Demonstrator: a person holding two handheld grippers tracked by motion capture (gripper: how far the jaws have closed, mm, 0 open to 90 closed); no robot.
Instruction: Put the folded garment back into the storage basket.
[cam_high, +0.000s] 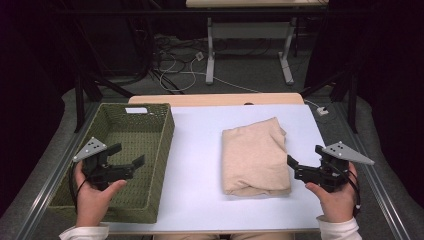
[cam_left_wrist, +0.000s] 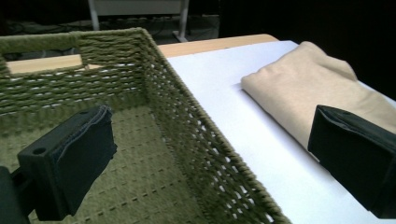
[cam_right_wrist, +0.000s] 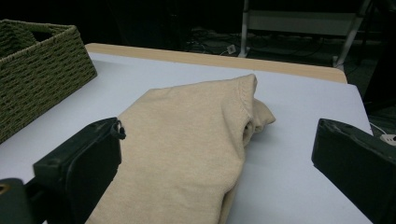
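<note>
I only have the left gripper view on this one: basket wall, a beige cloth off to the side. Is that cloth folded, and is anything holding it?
Observer: Folded, yes. The beige cloth lies flat on the white table; the right gripper is beside it, fingers open, not touching.
Operator: Where's the left gripper?
Observer: The left gripper hangs open over the green basket.
Operator: Anything in the basket?
Observer: Nothing inside it.
</note>
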